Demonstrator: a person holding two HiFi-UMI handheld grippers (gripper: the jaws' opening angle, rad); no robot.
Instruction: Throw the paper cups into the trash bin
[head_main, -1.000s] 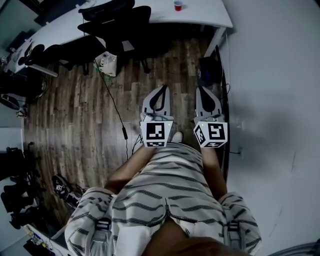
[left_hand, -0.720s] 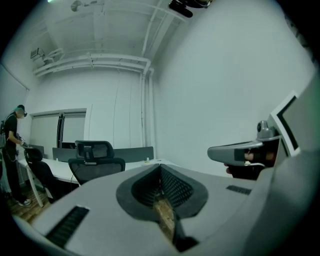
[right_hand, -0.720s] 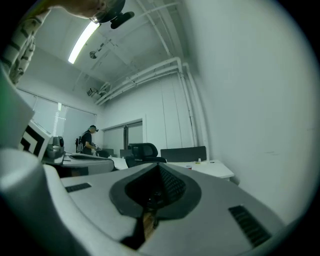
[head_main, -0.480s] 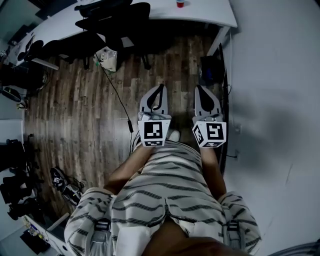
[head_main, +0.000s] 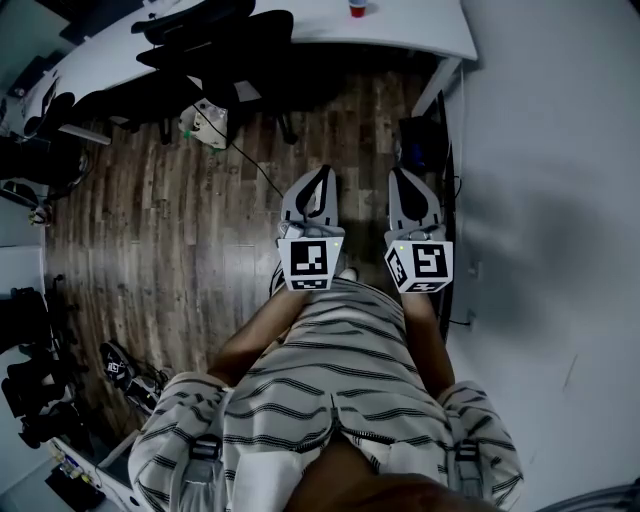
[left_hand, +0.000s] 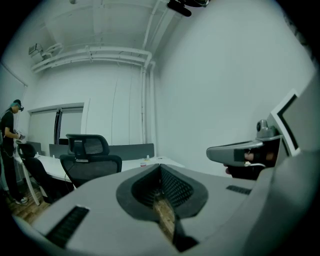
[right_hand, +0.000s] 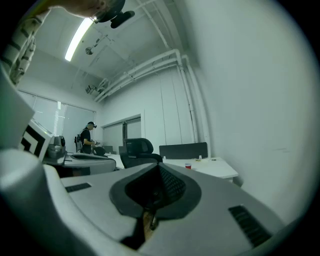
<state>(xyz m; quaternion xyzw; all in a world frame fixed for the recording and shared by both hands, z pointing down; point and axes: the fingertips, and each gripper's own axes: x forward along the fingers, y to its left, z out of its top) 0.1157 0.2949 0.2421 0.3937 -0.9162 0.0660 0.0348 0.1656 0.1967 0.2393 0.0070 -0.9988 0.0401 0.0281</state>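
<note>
A red paper cup stands on the white desk at the top of the head view; it also shows small and far as the cup in the right gripper view and the cup in the left one. I hold both grippers side by side in front of my striped shirt, pointing level toward the desk. The left gripper is shut with nothing in it. The right gripper also has its jaws together and holds nothing. I cannot pick out a trash bin for certain.
Black office chairs stand at the desk. A white bag and a black cable lie on the wooden floor. A dark box sits under the desk's right end beside the white wall. Another person stands far left.
The floor, bag and cable have slid left and toward me in the head view as I walked toward the desk. Both grippers stay shut and side by side.
</note>
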